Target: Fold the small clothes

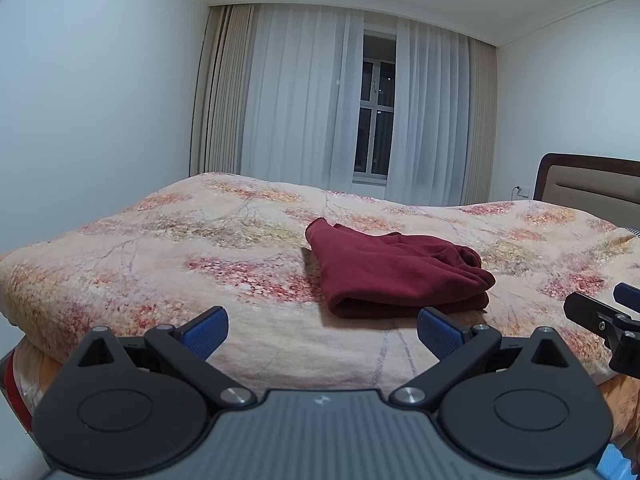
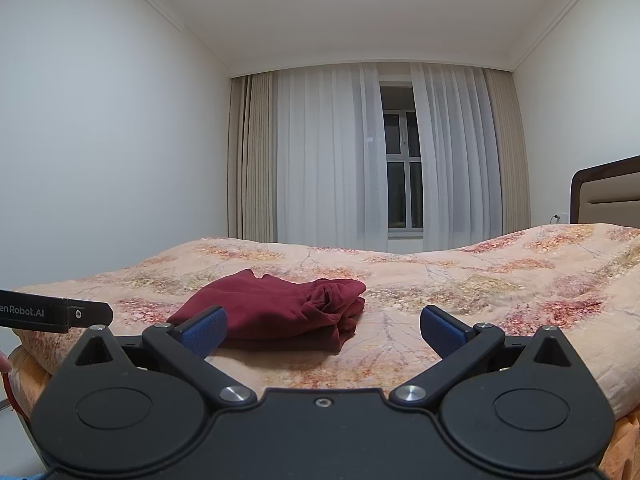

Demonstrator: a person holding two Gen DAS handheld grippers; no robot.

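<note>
A dark red garment [image 1: 396, 276] lies folded into a compact bundle on the floral bedspread [image 1: 200, 248]. My left gripper [image 1: 322, 334] is open and empty, just short of the bundle's near edge. In the right wrist view the garment [image 2: 276, 312] lies ahead and to the left. My right gripper [image 2: 323, 334] is open and empty, near the bed's front edge, with its left pad [image 2: 206, 330] in front of the bundle's near corner. The right gripper's tip also shows in the left wrist view [image 1: 600, 316], and the left gripper's body shows at the left edge of the right wrist view [image 2: 56, 314].
The bed's front edge [image 2: 520, 384] runs just ahead of both grippers. A wooden headboard [image 1: 592, 180] stands at the right. Curtains and a window [image 2: 400, 176] fill the far wall. White walls close both sides.
</note>
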